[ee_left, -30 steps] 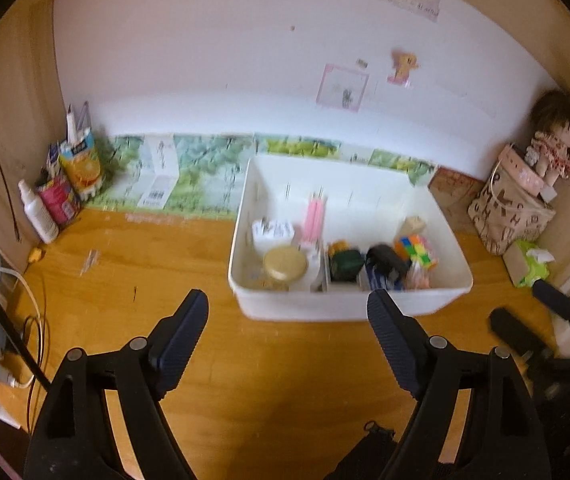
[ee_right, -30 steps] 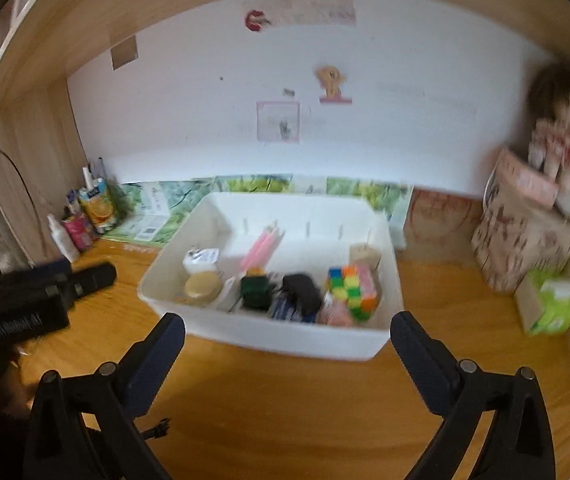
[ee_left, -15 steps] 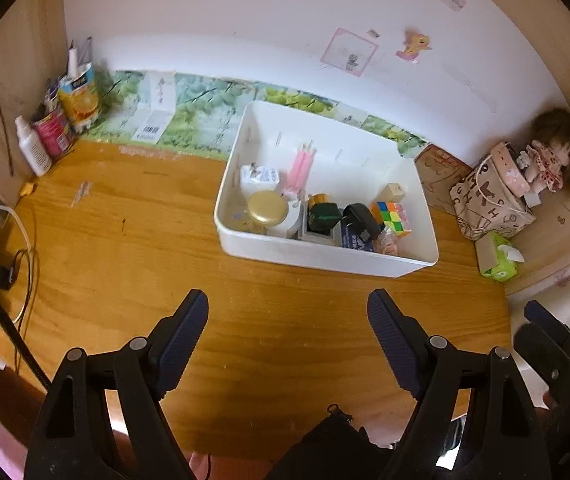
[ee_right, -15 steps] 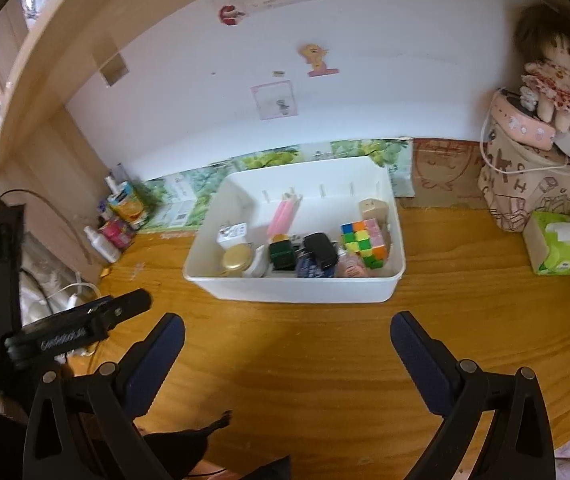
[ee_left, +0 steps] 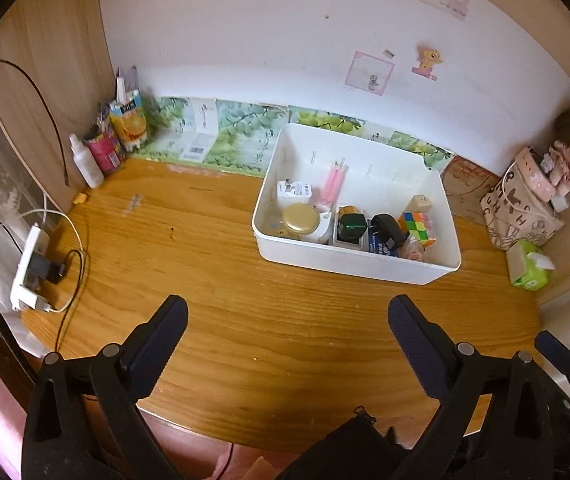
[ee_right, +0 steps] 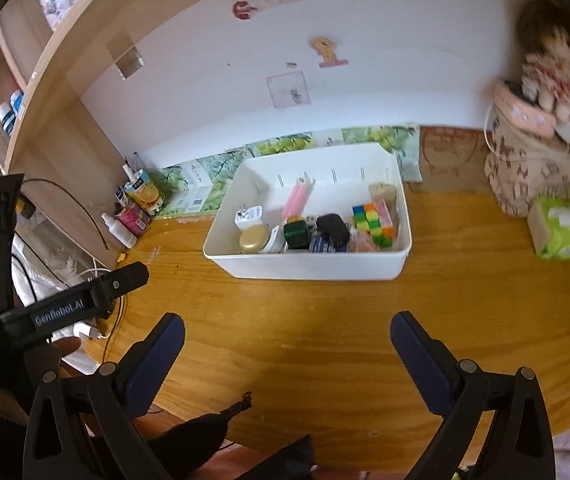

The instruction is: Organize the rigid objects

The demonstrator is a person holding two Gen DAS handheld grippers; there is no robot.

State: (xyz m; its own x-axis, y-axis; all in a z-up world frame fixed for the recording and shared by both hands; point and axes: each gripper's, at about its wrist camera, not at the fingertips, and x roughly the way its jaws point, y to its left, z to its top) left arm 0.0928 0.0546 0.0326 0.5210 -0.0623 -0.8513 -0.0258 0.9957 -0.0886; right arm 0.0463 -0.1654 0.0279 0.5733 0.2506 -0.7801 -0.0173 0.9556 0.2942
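Observation:
A white bin [ee_left: 349, 266] [ee_right: 317, 270] sits on the wooden desk near the back wall. Inside it lie a gold-lidded jar [ee_left: 301, 218] [ee_right: 253, 237], a white plug [ee_left: 295, 191], pink sticks [ee_left: 335, 178] [ee_right: 297, 198], a green box [ee_left: 352, 224] [ee_right: 297, 233], a black charger [ee_left: 389, 230] [ee_right: 333, 227] and a colour cube [ee_left: 419, 227] [ee_right: 375, 220]. My left gripper [ee_left: 287, 320] hovers over the desk in front of the bin, its jaws opening wide with nothing between them. My right gripper [ee_right: 287, 334] is open and holds nothing.
Bottles and cartons [ee_left: 113, 144] stand at the back left corner. A power strip [ee_left: 29, 268] with cables lies at the left edge. A patterned bag with a doll [ee_right: 537, 160] and a green tissue pack [ee_right: 561, 236] stand at the right. A dark bag [ee_right: 205, 436] lies below the front edge.
Both grippers have pulled back and risen from the bin, so it looks smaller and farther. The left gripper's jaws have spread wider.

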